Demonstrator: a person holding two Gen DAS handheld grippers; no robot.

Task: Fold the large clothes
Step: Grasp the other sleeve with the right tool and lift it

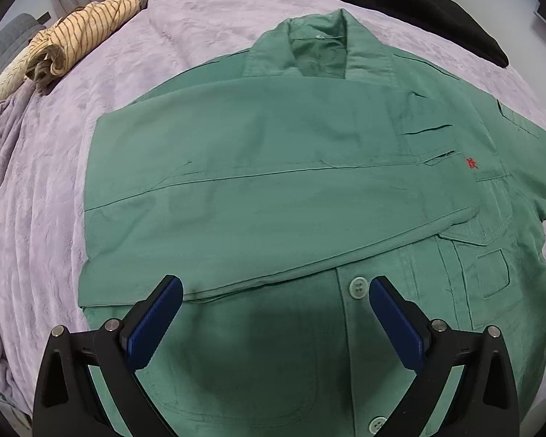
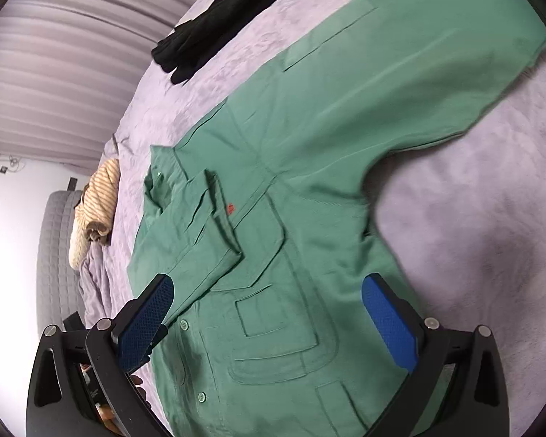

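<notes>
A green shirt [image 1: 273, 182] is seen spread front-up on a lilac blanket [image 1: 54, 182], with one sleeve [image 1: 258, 167] folded across the chest.

The left gripper [image 1: 276, 293] is held above the buttoned lower front, its jaws spread and nothing between them. The right gripper [image 2: 267, 293] is held over the pocket side with jaws wide apart and empty; the other sleeve [image 2: 418, 73] is still stretched out flat. A striped garment [image 1: 76, 36] and a black garment [image 1: 418, 11] are seen near the blanket's far edge.
</notes>
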